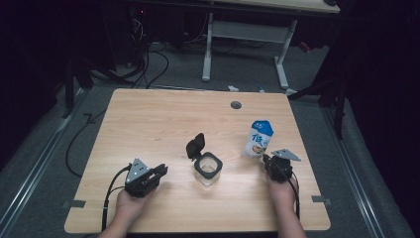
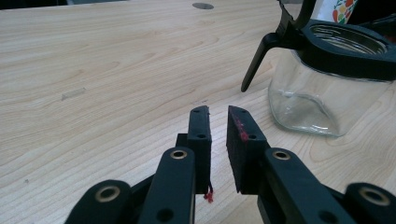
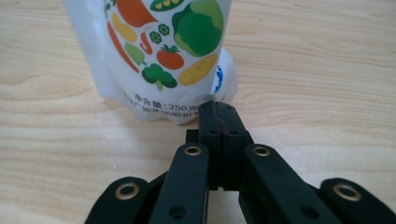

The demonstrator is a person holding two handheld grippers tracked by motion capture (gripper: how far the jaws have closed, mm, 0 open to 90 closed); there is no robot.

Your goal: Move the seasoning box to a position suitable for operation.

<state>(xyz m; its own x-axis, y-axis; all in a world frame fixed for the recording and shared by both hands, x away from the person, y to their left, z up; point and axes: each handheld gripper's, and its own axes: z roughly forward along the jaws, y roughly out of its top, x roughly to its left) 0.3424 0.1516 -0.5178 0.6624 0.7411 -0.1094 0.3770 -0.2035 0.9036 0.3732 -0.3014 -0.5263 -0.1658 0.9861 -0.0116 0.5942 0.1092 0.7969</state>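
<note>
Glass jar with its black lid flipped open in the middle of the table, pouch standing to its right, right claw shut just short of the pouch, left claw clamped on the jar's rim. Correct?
Not quite: the left claw is clamped on nothing. The left gripper view shows its jaws slightly apart, short of the glass jar. The open lid, pouch and shut right claw are as stated.

Wooden table: glass jar, pouch.

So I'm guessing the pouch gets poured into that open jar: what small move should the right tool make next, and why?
Probably open its jaws. The right tool sits shut just before the standing pouch, gripping nothing, so it can't take hold yet. The glass jar already has its lid flipped up, and the left tool waits slightly open beside it.
</note>
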